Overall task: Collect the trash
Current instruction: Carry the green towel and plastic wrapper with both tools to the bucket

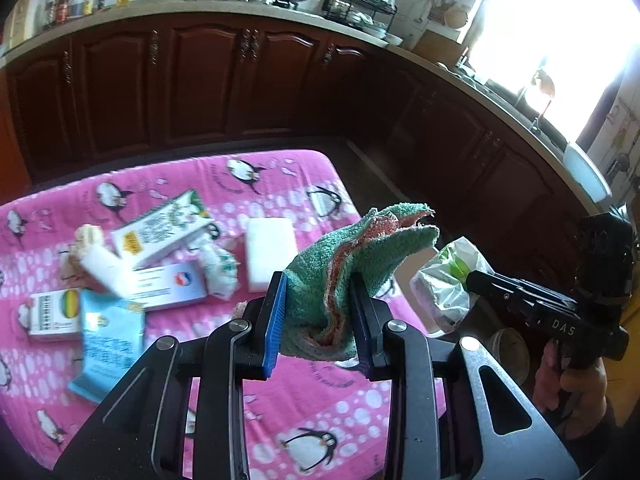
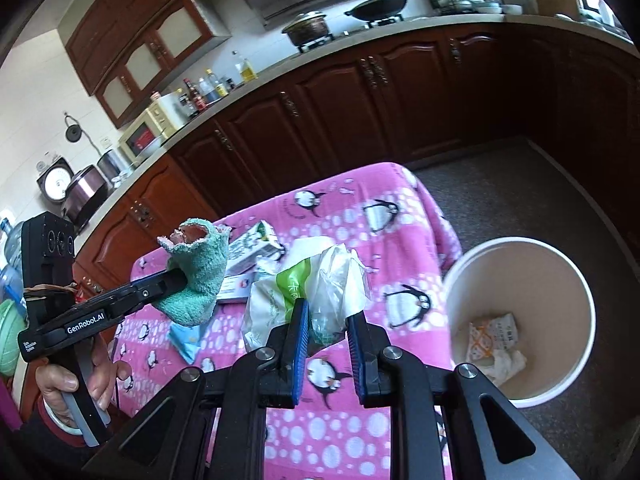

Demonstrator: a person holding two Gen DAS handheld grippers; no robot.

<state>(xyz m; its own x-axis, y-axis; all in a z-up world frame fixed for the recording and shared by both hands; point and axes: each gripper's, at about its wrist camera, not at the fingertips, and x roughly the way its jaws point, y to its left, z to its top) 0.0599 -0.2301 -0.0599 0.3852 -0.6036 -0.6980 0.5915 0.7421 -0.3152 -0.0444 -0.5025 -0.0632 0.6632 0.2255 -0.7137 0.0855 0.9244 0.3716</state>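
The left gripper (image 1: pixel 320 312) is clamped on a green towel rag (image 1: pixel 360 256), lifted above the table (image 1: pixel 320 408). The right gripper (image 2: pixel 326 340) pinches a crumpled plastic bag (image 2: pixel 320 280), probably because the white bin (image 2: pixel 520 312) on the floor stands just beside it for dropping.

Cloth (image 1: pixel 352 268): between my left hand-held gripper's (image 1: pixel 320 312) jaws
Bag (image 2: pixel 320 292): in my right hand-held gripper (image 2: pixel 326 344), above the counter (image 2: pixel 400 272)
Bin (image 2: pixel 520 320): on the floor, right of the counter

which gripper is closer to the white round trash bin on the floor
Right. The right gripper, shut on a crumpled plastic bag, is beside the white round trash bin. The left gripper, holding a green terry cloth, is farther off over the table.
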